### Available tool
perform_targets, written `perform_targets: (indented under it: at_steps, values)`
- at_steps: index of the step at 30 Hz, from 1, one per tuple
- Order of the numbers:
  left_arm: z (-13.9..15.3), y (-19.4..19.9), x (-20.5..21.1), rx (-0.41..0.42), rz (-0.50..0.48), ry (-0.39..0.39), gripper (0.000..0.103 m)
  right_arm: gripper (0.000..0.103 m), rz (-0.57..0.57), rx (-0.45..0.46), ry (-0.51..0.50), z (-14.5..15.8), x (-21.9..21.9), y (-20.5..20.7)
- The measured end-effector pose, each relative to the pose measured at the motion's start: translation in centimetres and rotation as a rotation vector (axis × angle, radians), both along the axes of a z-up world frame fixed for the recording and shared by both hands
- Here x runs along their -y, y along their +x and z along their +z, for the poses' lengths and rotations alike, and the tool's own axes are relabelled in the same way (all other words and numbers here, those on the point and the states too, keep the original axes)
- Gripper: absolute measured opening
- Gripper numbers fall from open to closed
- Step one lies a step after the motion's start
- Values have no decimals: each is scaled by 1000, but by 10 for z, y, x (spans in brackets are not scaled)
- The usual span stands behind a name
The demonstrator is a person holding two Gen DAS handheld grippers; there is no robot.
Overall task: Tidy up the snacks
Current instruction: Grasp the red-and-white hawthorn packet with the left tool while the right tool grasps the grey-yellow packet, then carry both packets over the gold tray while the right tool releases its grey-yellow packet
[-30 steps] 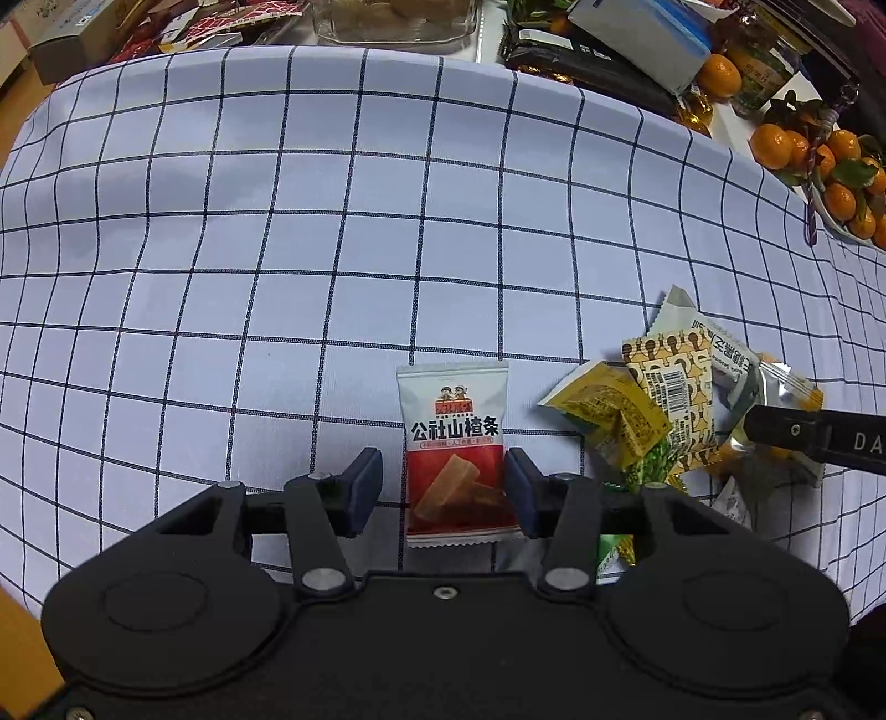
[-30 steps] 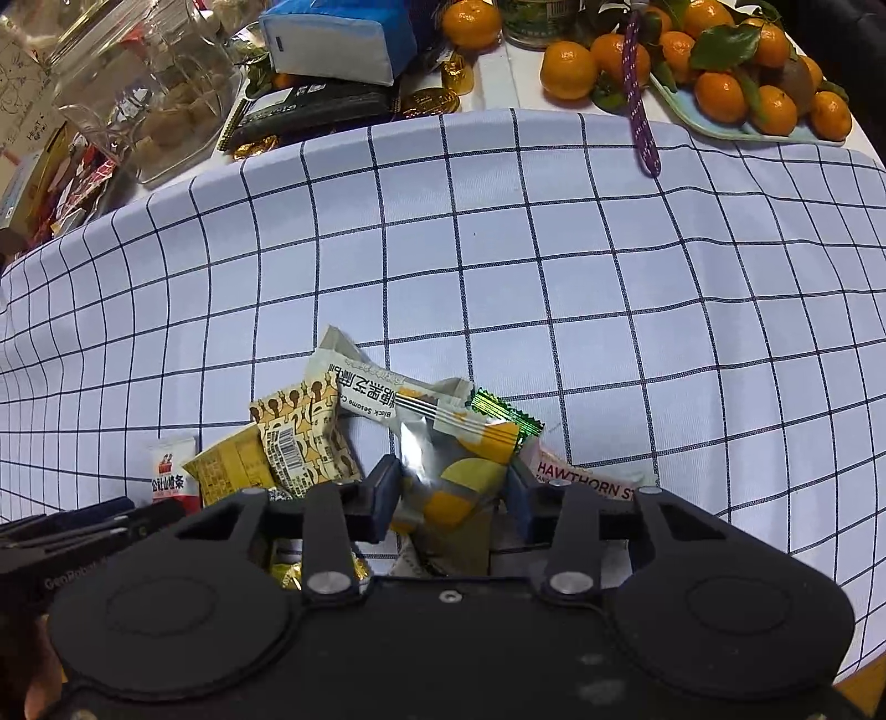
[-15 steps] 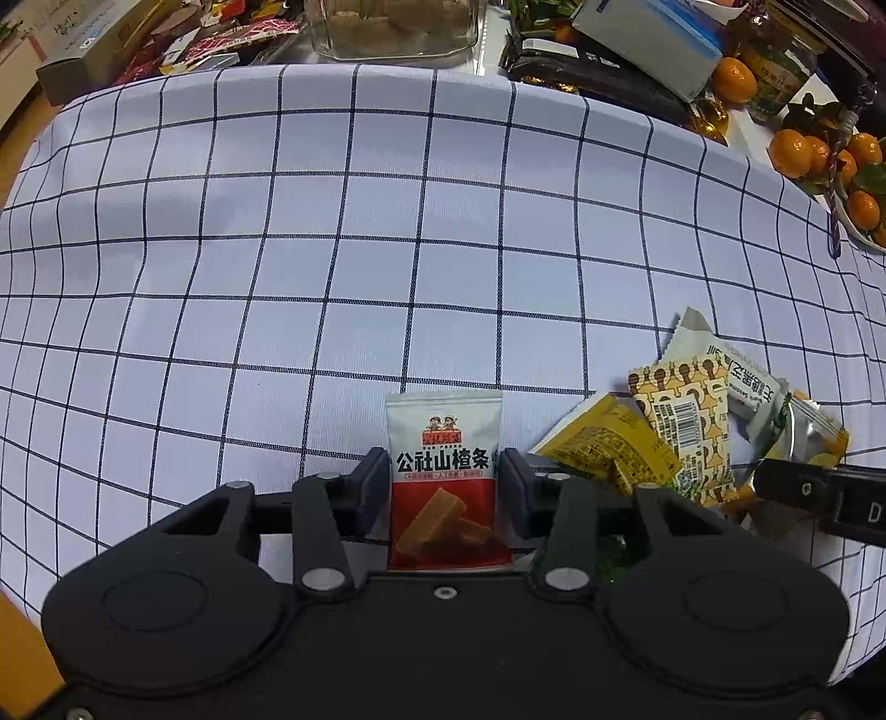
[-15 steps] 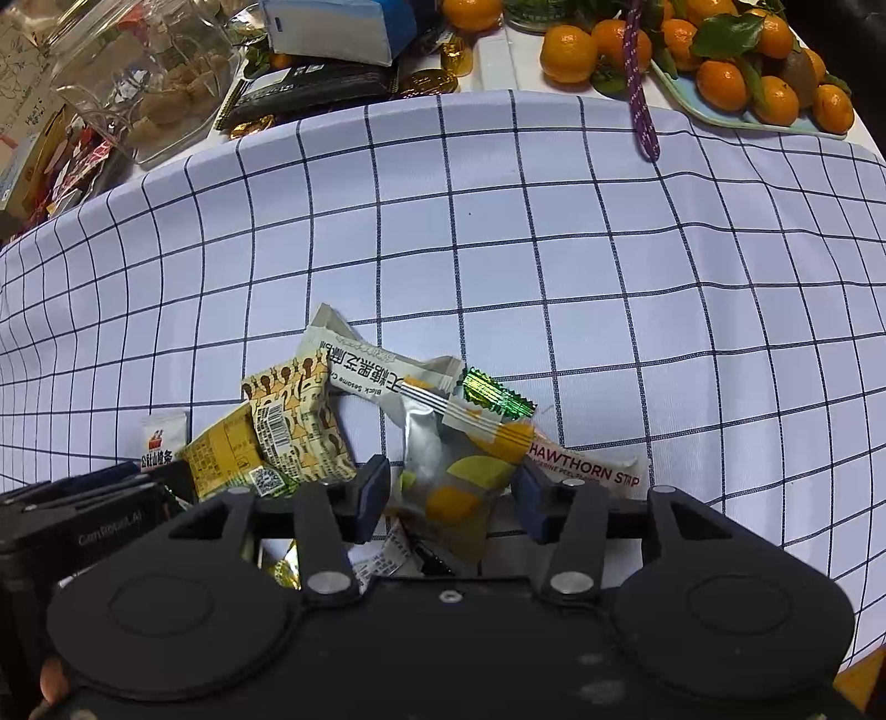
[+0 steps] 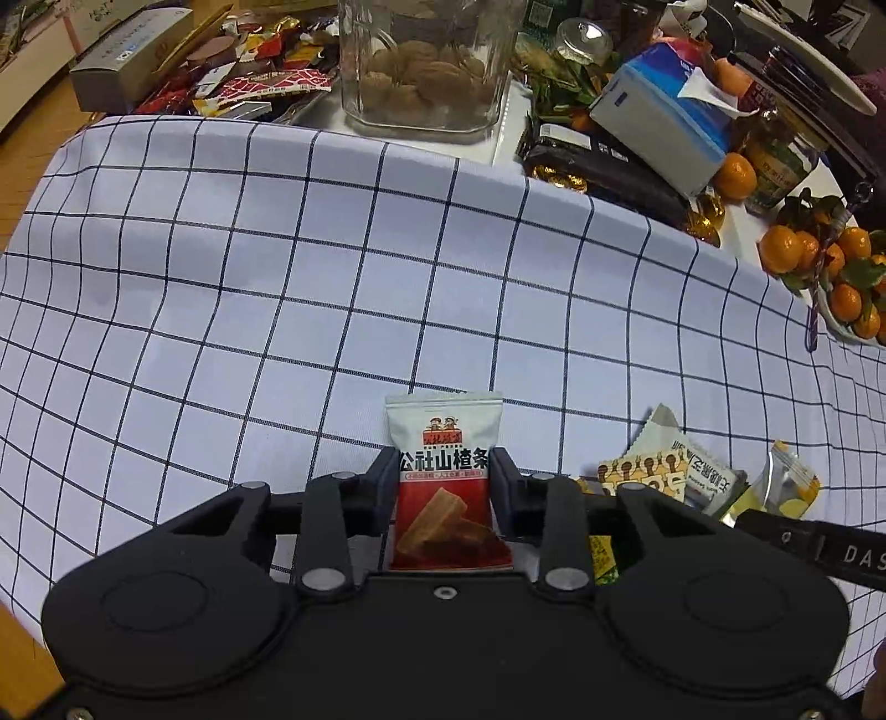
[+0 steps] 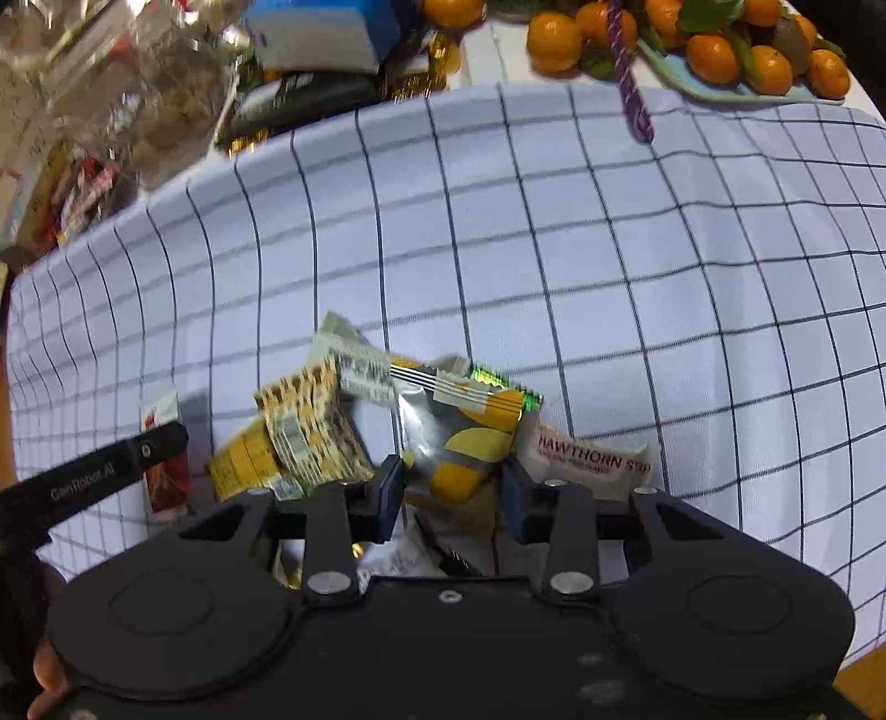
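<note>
My left gripper (image 5: pixel 444 476) is shut on a red and white hawthorn snack packet (image 5: pixel 444 476) and holds it over the checked cloth (image 5: pixel 277 288). The packet stands upright between the pads. My right gripper (image 6: pixel 451 493) is closed on a silver and yellow packet (image 6: pixel 459 443) that is tilted up from a pile of snacks (image 6: pixel 310 426). A white hawthorn strip packet (image 6: pixel 592 457) lies just right of it. The pile also shows in the left wrist view (image 5: pixel 670 471), right of the left gripper.
A glass jar of walnuts (image 5: pixel 426 66), a blue tissue box (image 5: pixel 659 122), boxes and loose wrappers crowd the far edge. Oranges on a plate (image 6: pixel 742 50) sit at the far right. A purple cord (image 6: pixel 628 72) hangs over the cloth edge.
My left gripper closed on the hawthorn packet and lifted it. My right gripper closed on the silver and yellow packet and pulled it up from the pile.
</note>
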State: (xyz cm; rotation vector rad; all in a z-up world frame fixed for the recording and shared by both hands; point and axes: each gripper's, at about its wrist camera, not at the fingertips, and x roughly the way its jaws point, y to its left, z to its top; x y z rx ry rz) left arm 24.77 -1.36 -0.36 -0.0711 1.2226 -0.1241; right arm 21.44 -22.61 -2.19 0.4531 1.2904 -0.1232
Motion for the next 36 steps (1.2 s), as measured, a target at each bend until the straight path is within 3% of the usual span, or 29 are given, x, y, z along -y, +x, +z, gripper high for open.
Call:
perform_targets:
  at_steps: [4,10,22,28,34,36]
  values:
    - [4,2,0,-4,-3,-30,43,39,-58,60,9,11,14,1]
    - [12,-1,-3,-9,-22,-55,43,39,-86,65,41,14,25,1]
    - [22,-22,0,51,-80,15,43,39,-24,119,-30,20,17,-13]
    - [26,-38,-2,131,-86,88,43,39,-3,219,-110,29,14,-25]
    - [37,-77,-18,171,-98,55,43,39,27,314,-176,40,8,-58]
    - [39,-93,-22,207,-95,84,43,39,52,364,-194,49,3,-75]
